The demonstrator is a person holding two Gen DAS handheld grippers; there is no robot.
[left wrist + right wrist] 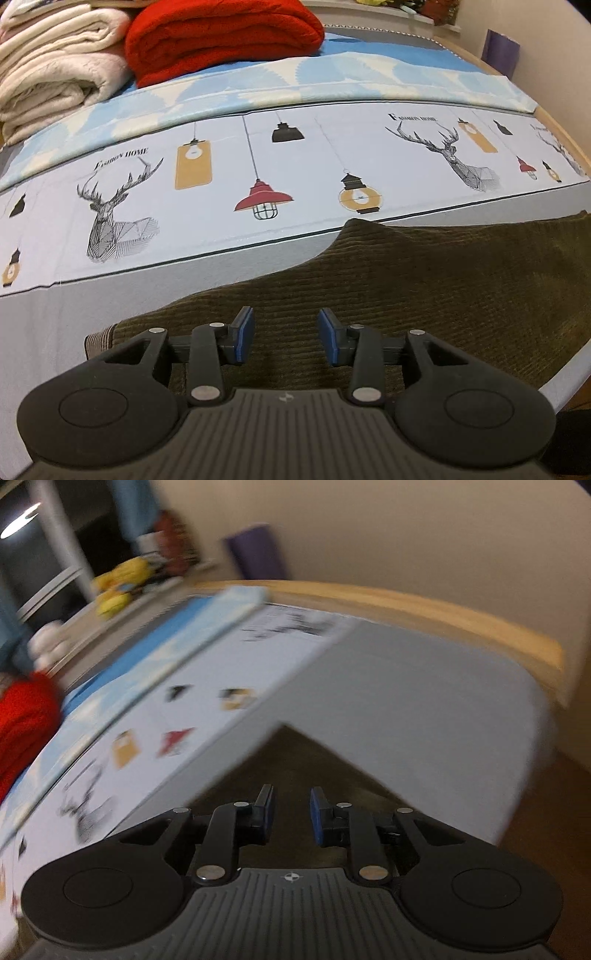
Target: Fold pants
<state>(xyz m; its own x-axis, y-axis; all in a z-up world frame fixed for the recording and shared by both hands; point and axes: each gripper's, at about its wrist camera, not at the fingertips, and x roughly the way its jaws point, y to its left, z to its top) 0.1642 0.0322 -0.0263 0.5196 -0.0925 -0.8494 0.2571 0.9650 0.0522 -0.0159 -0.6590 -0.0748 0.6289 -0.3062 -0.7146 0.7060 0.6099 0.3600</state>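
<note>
Dark olive corduroy pants (424,280) lie flat on the bed's grey sheet (55,325), spreading from the near left to the right edge. My left gripper (286,334) is open and empty, low over the pants near their left end, where a lighter striped hem (98,338) shows. In the blurred right wrist view, my right gripper (292,814) is open and empty over a pointed corner of the pants (291,760), with grey sheet (406,701) beyond it.
A printed sheet with deer and lamps (258,166) runs across the bed. A red blanket (221,37) and cream blankets (55,62) are stacked at the back left. A wooden bed frame (443,613) edges the mattress. A purple object (500,50) stands by the wall.
</note>
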